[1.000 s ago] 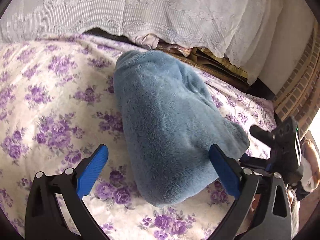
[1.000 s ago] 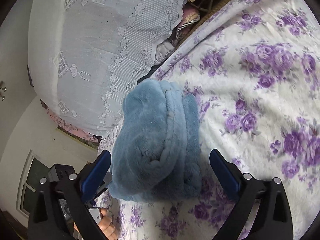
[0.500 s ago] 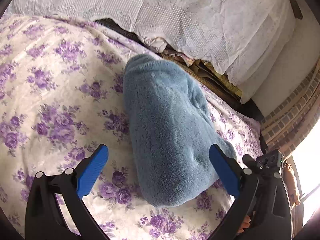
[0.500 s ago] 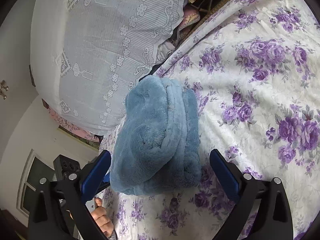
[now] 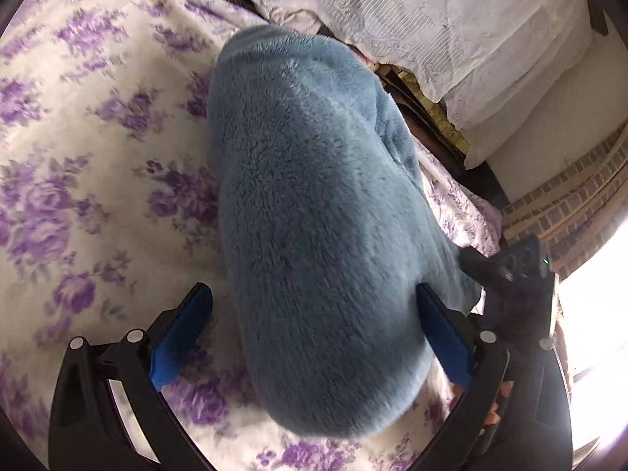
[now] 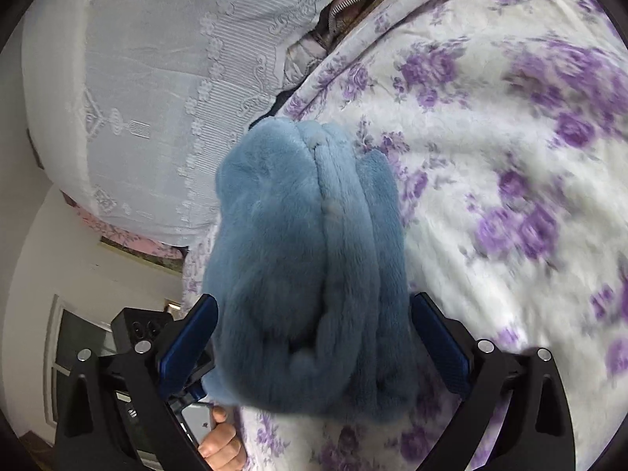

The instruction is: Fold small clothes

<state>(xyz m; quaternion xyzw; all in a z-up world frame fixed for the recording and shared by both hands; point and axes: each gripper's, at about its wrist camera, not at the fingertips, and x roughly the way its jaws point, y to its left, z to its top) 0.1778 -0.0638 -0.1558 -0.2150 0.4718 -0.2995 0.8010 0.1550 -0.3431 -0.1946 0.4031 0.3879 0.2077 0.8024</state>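
You are working on a bed covered with a flowered blanket (image 5: 78, 180), white with purple roses. Take the blue fluffy garment (image 5: 314, 235) as the middle of everything. It is lying on that blanket as a thick bundle, already folded over itself, close to the far edge of the bed where the white lace cloth (image 5: 412, 11) is hanging.

On the left side of the bundle, you are holding the left gripper (image 5: 314, 333) with its jaws spread wide. One blue pad (image 5: 182, 337) is sitting just beside the bundle over the blanket, and the other is touching the fluff on the far side. The bundle is sitting between them, but they are not pinching it. It looks like you are lining up around the rounded end so you can press or grab it.

On the right side of the bundle, you are holding the right gripper (image 6: 312, 345) the same way, jaws wide and letting go of everything. From this view you are looking at the layered end of the blue garment (image 6: 306, 259), where the folded edges are stacked like pages. The pads are standing on either side of those layers, very near the fluff.

Below that, a hand (image 6: 219, 445) is gripping the other tool's handle.

I think the folding is nearly done. Both tools are framing the bundle from two ends, likely so it stays neat and does not spring open. Soft fluff can puff back up, so squeeze gently.
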